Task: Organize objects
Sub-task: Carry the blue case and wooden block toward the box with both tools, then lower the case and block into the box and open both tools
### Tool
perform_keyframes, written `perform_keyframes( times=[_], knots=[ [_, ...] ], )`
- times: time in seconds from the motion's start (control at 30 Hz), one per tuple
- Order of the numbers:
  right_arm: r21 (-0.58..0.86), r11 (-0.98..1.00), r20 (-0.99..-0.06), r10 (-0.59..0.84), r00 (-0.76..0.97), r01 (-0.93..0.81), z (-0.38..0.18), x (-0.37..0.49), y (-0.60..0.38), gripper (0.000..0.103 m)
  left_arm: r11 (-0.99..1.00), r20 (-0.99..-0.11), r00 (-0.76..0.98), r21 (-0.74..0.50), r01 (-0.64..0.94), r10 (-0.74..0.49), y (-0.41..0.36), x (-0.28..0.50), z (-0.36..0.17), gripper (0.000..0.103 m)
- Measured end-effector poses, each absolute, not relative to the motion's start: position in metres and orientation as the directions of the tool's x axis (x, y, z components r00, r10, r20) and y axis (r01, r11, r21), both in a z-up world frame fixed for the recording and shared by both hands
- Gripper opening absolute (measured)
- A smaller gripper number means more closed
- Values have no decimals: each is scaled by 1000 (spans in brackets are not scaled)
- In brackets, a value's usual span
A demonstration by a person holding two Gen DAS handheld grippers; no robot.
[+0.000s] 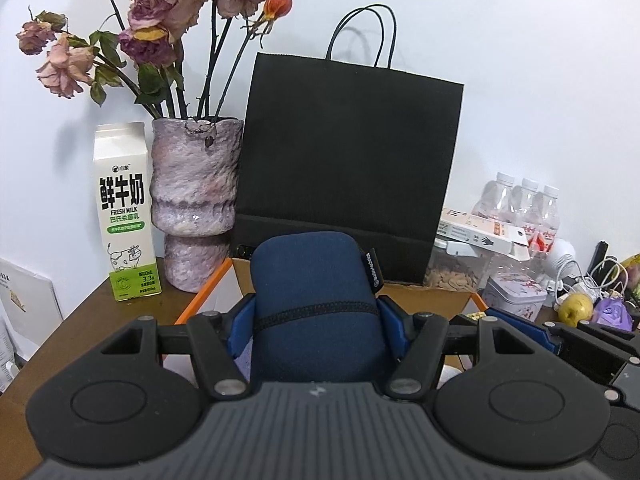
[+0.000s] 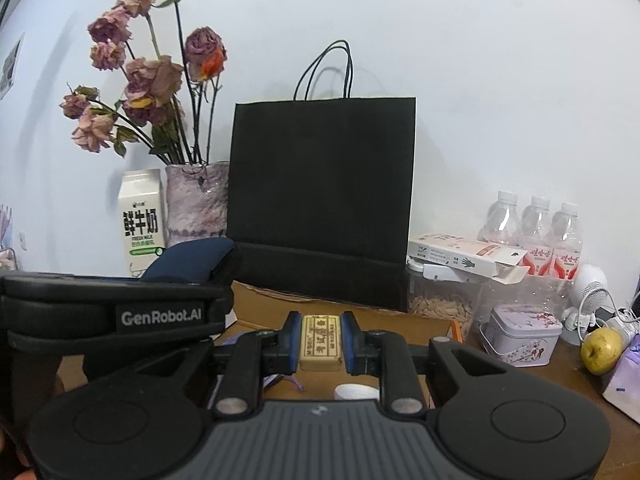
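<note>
Now, my left gripper (image 1: pixel 316 312): I am clamping a navy pouch (image 1: pixel 314 280) between my blue pads, jaws standing fairly wide around its sides, the pouch rising upright out of them.
My right gripper (image 2: pixel 321 342): I am squeezing a small yellow eraser (image 2: pixel 321 343) with printed characters, jaws drawn narrow, pads pressing on both of its long sides.
Beyond my left jaws: a black paper bag (image 1: pixel 352 168) is standing straight ahead against the wall, its handles up.
Below my jaws: a cardboard box (image 1: pixel 432 294) with orange-edged flaps is lying open on the brown table (image 1: pixel 80 320), just under the pouch.
Left of my left jaws: a milk carton (image 1: pixel 126 216) and a mottled vase (image 1: pixel 196 200) of dried roses are standing side by side, the vase touching the bag's edge.
Right of my right jaws: a flowered tin (image 2: pixel 520 334), a yellow pear (image 2: pixel 602 350) and three water bottles (image 2: pixel 536 228) are sitting well apart from the eraser.
</note>
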State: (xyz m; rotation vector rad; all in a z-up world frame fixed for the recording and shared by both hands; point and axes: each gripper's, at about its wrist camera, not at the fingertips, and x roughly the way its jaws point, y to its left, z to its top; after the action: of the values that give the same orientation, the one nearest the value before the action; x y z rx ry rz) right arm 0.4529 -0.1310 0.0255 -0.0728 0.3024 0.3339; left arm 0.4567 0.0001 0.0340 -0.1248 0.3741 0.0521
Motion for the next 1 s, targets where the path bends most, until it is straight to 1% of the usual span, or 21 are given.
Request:
perform_keyframes(
  times=[0.53, 0.63, 0.67, 0.7, 0.73, 0.77, 0.8, 0.83, 1.0],
  knots=[
    [-23, 956, -368, 265, 891, -294, 6, 503, -131, 20, 993, -394, 918, -88, -83, 42, 2, 498, 22, 66],
    [-21, 958, -393, 255, 884, -285, 2, 508, -132, 20, 992, -396, 917, -86, -93, 51, 2, 500, 20, 71],
    [-18, 959, -404, 251, 880, -282, 0, 510, -132, 20, 992, -392, 918, -83, -91, 51, 2, 500, 21, 82],
    [-12, 960, -415, 248, 875, -278, -1, 513, -133, 27, 993, -384, 922, -78, -88, 52, 1, 499, 21, 103],
    [-8, 962, -427, 243, 871, -273, -2, 514, -134, 35, 994, -367, 928, -70, -89, 58, 1, 497, 21, 103],
    [-2, 965, -434, 236, 869, -263, -3, 516, -135, 64, 993, -352, 933, -58, -99, 72, 0, 496, 22, 103],
    [2, 968, -436, 226, 871, -250, -4, 517, -136, 95, 993, -350, 933, -48, -108, 84, -1, 496, 22, 103],
    [-1, 971, -430, 215, 877, -239, -5, 517, -137, 103, 993, -353, 931, -44, -111, 89, -1, 496, 23, 103],
    [5, 974, -431, 207, 878, -228, -3, 516, -140, 103, 990, -368, 925, -64, -127, 95, 4, 498, 22, 103]
  ],
)
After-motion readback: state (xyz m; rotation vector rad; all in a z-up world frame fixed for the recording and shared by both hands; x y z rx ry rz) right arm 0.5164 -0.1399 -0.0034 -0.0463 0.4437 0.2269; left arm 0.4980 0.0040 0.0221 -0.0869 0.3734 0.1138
